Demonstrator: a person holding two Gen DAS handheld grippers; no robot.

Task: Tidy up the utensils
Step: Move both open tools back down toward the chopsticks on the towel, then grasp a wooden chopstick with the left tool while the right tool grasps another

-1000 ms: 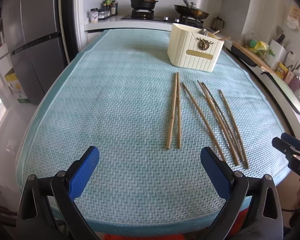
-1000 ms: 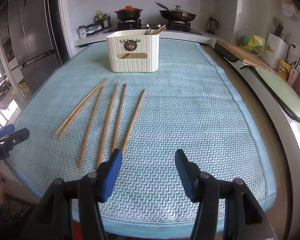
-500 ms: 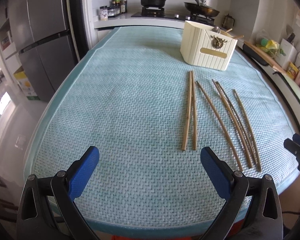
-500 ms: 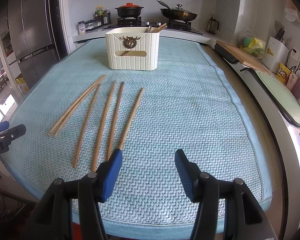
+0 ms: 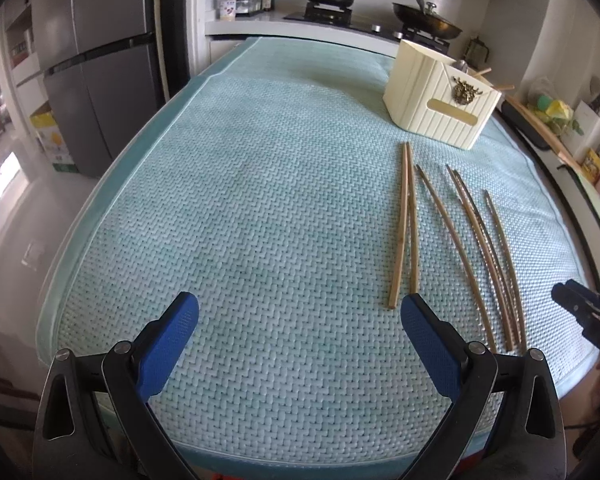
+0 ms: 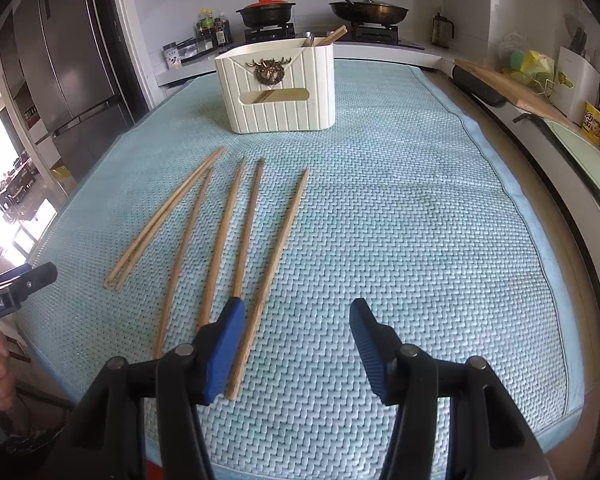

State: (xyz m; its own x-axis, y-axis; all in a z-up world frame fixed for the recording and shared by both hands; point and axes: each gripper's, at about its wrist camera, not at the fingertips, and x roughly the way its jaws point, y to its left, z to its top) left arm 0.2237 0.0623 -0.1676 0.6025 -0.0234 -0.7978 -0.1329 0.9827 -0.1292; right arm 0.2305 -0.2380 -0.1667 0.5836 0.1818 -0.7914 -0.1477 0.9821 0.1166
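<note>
Several wooden chopsticks (image 5: 404, 224) lie side by side on the light blue mat (image 5: 260, 208); they also show in the right wrist view (image 6: 224, 236). A cream utensil holder (image 5: 440, 108) with a few utensils in it stands upright behind them, also in the right wrist view (image 6: 278, 88). My left gripper (image 5: 300, 312) is open and empty over the mat's near edge, its right finger just short of the leftmost pair's near ends. My right gripper (image 6: 298, 316) is open and empty, its left finger above the near ends of the right-hand chopsticks.
A grey fridge (image 5: 92, 60) stands to the left. A stove with a black pot (image 6: 266, 12) and a pan (image 6: 366, 10) is behind the table. A counter with a cutting board (image 6: 512, 88) and packets runs along the right.
Both grippers have moved forward towards the chopsticks. The right gripper's left finger now overlaps their near ends. Both stay open.
</note>
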